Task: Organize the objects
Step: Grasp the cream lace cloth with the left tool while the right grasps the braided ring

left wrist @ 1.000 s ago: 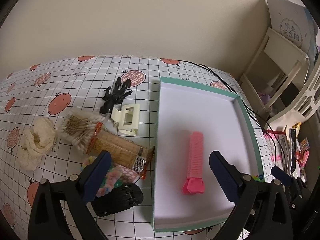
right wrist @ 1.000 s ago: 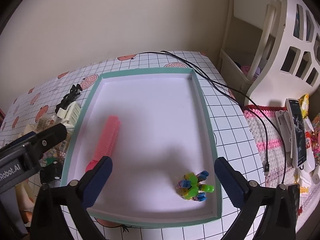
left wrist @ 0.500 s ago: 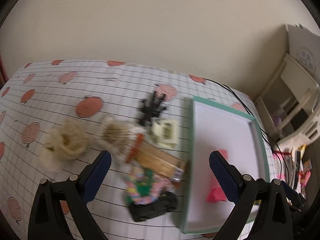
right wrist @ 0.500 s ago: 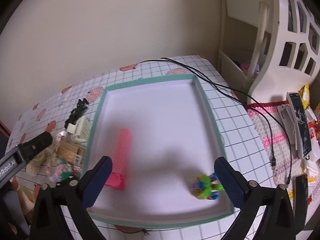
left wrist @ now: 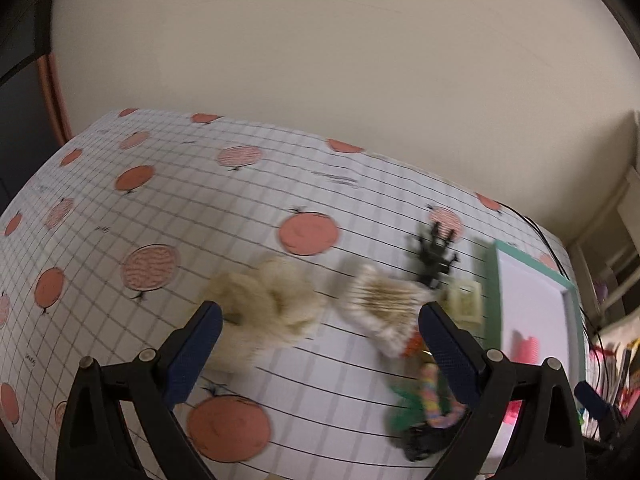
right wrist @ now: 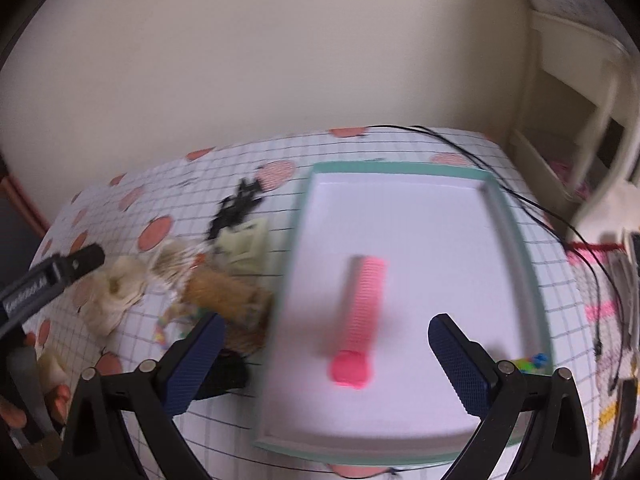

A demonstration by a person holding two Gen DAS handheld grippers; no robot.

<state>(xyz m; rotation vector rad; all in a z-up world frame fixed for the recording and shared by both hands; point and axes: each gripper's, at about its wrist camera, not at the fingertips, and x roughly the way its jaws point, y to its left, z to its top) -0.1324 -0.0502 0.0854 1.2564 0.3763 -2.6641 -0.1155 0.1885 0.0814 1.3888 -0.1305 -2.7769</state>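
Left gripper [left wrist: 320, 344] — jaws wide, empty — sits nearest the cream scrunchie [left wrist: 266, 306] lying ahead between its fingers on the table; right gripper [right wrist: 322, 358] — wide, empty — over the tray [right wrist: 400, 168].

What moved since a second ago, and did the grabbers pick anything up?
The left gripper swung left, off the tray and over the cream scrunchie. The right gripper shifted left toward the pink comb. Both stayed open and empty. Comb and clutter stayed put.
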